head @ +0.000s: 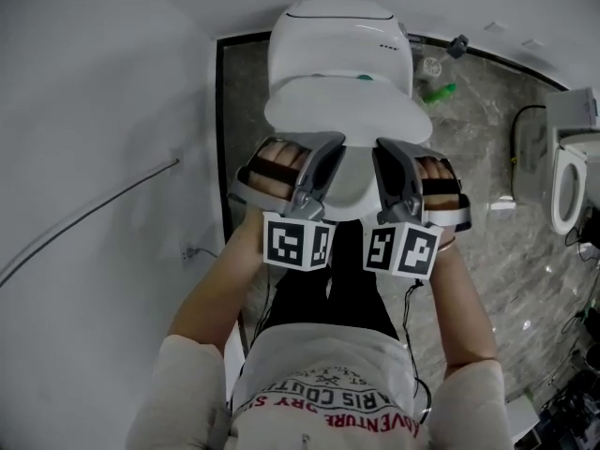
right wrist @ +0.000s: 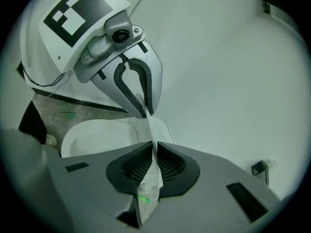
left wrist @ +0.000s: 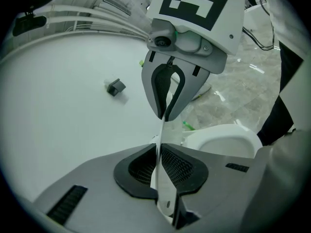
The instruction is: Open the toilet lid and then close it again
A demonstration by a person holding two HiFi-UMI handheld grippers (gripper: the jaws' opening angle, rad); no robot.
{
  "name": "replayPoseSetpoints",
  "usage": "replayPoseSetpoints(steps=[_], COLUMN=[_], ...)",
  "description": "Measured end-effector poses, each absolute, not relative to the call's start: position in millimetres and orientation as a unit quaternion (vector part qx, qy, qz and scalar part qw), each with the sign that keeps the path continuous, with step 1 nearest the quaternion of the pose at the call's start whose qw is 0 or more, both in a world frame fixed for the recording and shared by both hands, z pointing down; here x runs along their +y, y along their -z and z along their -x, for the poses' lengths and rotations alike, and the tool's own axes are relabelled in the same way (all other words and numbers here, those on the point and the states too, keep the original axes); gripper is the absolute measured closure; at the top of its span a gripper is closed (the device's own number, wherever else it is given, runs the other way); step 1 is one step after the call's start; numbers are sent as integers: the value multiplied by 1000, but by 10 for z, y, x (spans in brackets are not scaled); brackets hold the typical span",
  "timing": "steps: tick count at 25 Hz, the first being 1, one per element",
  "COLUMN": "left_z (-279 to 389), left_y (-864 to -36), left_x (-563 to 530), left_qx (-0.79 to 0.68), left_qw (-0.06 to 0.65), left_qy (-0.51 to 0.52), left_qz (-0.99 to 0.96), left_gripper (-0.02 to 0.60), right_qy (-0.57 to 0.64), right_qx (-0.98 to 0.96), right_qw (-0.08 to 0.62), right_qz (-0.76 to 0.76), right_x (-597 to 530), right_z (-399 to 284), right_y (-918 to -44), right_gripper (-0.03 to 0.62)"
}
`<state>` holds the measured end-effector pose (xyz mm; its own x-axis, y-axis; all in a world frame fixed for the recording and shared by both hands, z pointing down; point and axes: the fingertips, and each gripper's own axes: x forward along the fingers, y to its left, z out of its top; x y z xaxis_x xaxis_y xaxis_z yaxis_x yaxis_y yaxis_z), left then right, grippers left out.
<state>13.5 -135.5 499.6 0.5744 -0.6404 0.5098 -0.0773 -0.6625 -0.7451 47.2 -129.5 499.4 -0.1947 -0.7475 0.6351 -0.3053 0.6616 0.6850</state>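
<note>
1. The lid's [head: 349, 125] front rim is hidden under the left gripper [head: 323, 153] and the right gripper [head: 389, 157].
2. The bowl [left wrist: 221, 141] is half covered by the left gripper's own body.
3. A second toilet [head: 565, 181] is cut off at the right edge.
4. A green thing [head: 439, 92] is too small to tell.
5. A small dark fitting [left wrist: 115, 87] is too blurred to identify.

The person wore a white T-shirt [head: 328, 392] with red lettering [head: 323, 409] across it and black trousers [head: 328, 293]. The left gripper [head: 331, 145] and right gripper [head: 384, 150] were grey shells, each bearing a white cube [head: 298, 242] of black square markers, with black mesh-patterned fingers [left wrist: 177, 164], dark hand straps [head: 277, 163] and a thin black cable [head: 409, 312].
</note>
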Motion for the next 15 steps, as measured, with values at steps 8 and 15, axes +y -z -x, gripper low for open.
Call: replayPoseSetpoints(steps=[8,15], left_z=[-209,-292], left_y=[-4765,-4619], left_x=[-1882,-2442], left_qx=[223,230], left_qw=[300,294], left_qy=[403,415], left_qz=[836,830], left_gripper=[538,529], right_qy=[191,189], right_qx=[-771,-785], right_qw=[516,502], right_qz=[-320,-309], right_x=[-1814,-2363], right_z=[-551,-630], right_y=[-4759,-4605], right_gripper=[558,557])
